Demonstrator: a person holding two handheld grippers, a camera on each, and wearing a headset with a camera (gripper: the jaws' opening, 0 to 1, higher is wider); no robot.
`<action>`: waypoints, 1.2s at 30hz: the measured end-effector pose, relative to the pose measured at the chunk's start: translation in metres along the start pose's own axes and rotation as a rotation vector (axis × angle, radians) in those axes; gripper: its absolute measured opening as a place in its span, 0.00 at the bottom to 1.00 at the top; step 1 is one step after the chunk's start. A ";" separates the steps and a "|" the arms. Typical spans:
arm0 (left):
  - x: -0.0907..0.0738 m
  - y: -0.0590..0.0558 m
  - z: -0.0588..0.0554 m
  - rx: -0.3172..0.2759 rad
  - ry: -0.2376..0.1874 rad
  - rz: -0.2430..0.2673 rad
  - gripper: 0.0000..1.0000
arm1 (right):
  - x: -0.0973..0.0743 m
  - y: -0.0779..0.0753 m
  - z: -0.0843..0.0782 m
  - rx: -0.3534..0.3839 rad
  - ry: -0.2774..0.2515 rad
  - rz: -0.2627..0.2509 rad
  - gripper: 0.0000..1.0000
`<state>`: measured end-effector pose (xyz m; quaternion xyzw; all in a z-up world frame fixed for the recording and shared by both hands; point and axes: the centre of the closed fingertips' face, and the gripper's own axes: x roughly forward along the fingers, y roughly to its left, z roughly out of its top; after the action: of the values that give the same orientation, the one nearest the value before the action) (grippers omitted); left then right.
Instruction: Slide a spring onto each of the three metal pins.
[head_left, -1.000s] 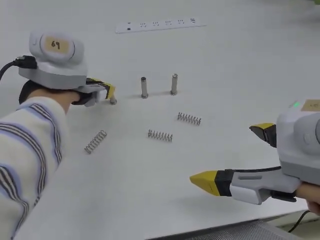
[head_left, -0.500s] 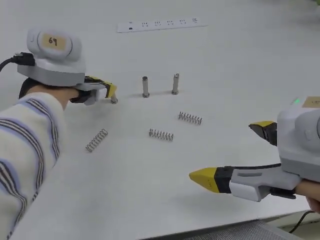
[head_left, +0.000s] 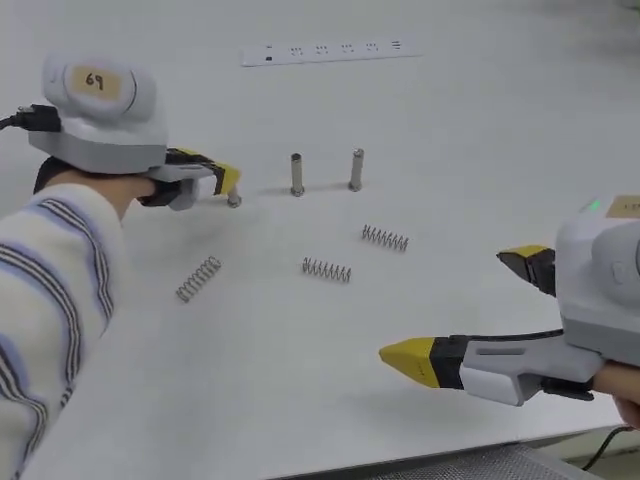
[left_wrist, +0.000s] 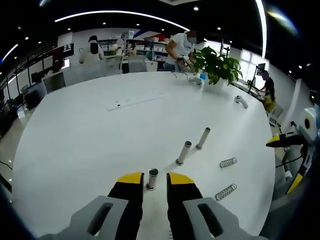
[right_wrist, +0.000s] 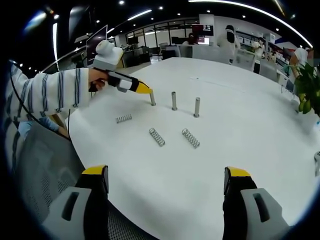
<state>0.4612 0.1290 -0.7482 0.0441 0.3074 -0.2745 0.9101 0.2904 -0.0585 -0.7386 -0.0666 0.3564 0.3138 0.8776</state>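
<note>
Three short metal pins stand upright in a row on the white table (head_left: 250, 380): the left pin (head_left: 233, 199), the middle pin (head_left: 297, 174) and the right pin (head_left: 357, 169). Three springs lie flat in front of them: one at the left (head_left: 198, 279), one in the middle (head_left: 327, 270), one at the right (head_left: 385, 238). My left gripper (left_wrist: 155, 178) is low at the left pin (left_wrist: 152, 178), which shows in the narrow gap between its yellow tips. My right gripper (right_wrist: 166, 175) hovers wide open near the table's front edge, holding nothing, well short of the springs (right_wrist: 156, 136).
A white power strip (head_left: 332, 50) lies at the back of the table. A striped sleeve (head_left: 50, 300) covers the left front. A potted plant (left_wrist: 216, 65) and several people are beyond the table's far side.
</note>
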 end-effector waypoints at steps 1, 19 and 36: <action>-0.002 -0.001 -0.003 -0.008 -0.004 -0.001 0.11 | 0.000 0.000 0.000 0.001 -0.002 -0.001 0.95; -0.045 -0.015 -0.042 -0.074 0.015 0.004 0.17 | 0.004 0.002 0.002 -0.006 0.002 0.011 0.95; -0.068 -0.034 -0.073 -0.127 0.053 0.001 0.15 | 0.004 0.003 0.000 -0.009 0.010 0.021 0.95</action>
<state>0.3589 0.1507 -0.7641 -0.0062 0.3483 -0.2525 0.9027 0.2911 -0.0542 -0.7411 -0.0685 0.3600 0.3241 0.8722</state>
